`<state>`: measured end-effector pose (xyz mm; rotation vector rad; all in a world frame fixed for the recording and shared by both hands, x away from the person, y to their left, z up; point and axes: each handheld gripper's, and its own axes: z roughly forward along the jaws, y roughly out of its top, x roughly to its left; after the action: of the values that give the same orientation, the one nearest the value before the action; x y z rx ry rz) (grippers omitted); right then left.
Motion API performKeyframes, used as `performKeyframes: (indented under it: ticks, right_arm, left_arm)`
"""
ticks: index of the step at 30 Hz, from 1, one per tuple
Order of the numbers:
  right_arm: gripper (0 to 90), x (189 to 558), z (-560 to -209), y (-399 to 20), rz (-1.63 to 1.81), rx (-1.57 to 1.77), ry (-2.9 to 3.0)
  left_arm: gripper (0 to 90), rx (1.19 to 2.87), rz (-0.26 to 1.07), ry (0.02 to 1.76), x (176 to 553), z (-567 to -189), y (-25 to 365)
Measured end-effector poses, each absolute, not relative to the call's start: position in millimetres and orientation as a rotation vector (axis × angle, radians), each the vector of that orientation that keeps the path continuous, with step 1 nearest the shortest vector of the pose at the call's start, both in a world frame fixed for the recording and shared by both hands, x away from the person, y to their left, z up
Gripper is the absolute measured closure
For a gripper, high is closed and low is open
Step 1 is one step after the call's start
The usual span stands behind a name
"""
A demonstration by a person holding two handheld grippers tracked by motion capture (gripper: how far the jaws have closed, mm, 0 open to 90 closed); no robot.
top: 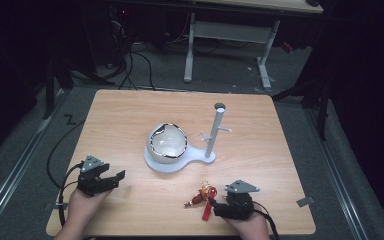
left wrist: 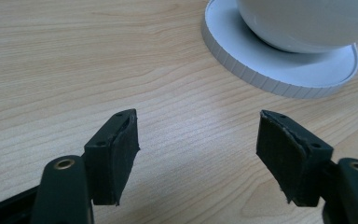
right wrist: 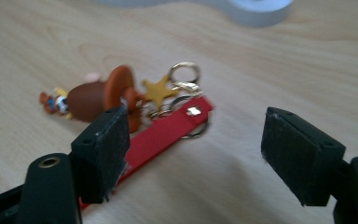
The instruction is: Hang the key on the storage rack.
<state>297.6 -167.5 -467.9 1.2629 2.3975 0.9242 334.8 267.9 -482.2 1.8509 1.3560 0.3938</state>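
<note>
The keychain (top: 203,196) lay on the near right part of the wooden table (top: 130,115), in front of the white stand (top: 200,156), whose round base carried a white bowl (top: 166,143) and whose upright post (top: 215,131) rose from the right end. The right gripper (top: 214,206) sat at the table's near edge with its tips at the keychain's red strap (right wrist: 168,132). In the right gripper view its 2 black jaws stood apart, gripping nothing: the left jaw overlapped the strap's lower part, while the brown figure charm (right wrist: 93,97), the gold star (right wrist: 158,91) and the metal rings (right wrist: 184,73) lay just beyond the jaws. The left gripper (top: 114,179) rested at the near left, well apart from the keychain, its 2 jaws spread wide over bare wood, with the stand's base just ahead in the left gripper view.
</note>
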Motion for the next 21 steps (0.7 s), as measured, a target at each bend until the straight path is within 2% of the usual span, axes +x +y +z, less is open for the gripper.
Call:
performKeyframes:
  ticks: [4, 8, 10, 11, 12, 13, 17, 21]
  right_arm:
    - [25.2, 295.4, -474.8, -155.2, 0.886, 1.228, 2.44]
    - [31.6, 296.6, -480.1, -154.0, 0.798, 1.209, 2.442]
    - [45.9, 298.3, -478.2, -163.4, 0.79, 1.234, 2.415]
    - [45.9, 298.3, -478.2, -163.4, 0.79, 1.234, 2.415]
    - [56.6, 300.6, -477.0, -171.5, 0.795, 1.271, 2.405]
    - [56.6, 300.6, -477.0, -171.5, 0.795, 1.271, 2.405]
    - [70.7, 307.3, -474.7, -190.2, 0.793, 1.331, 2.386]
    - [72.9, 311.6, -473.5, -201.0, 0.777, 1.357, 2.376]
  left_arm:
    - [30.0, 1.851, 0.395, 1.352, 334.1, -481.6, 268.5]
    - [30.1, 1.84, 0.392, 1.361, 333.6, -481.6, 271.5]
    - [30.1, 1.841, 0.391, 1.362, 333.3, -481.8, 272.3]
    - [30.1, 1.841, 0.391, 1.363, 333.2, -481.8, 272.5]
    - [30.1, 1.84, 0.391, 1.363, 333.2, -481.8, 272.7]
    - [30.1, 1.838, 0.391, 1.364, 333.2, -481.8, 272.9]
    - [30.1, 1.837, 0.392, 1.364, 333.2, -481.6, 273.2]
    - [30.1, 1.836, 0.392, 1.366, 333.5, -481.7, 273.8]
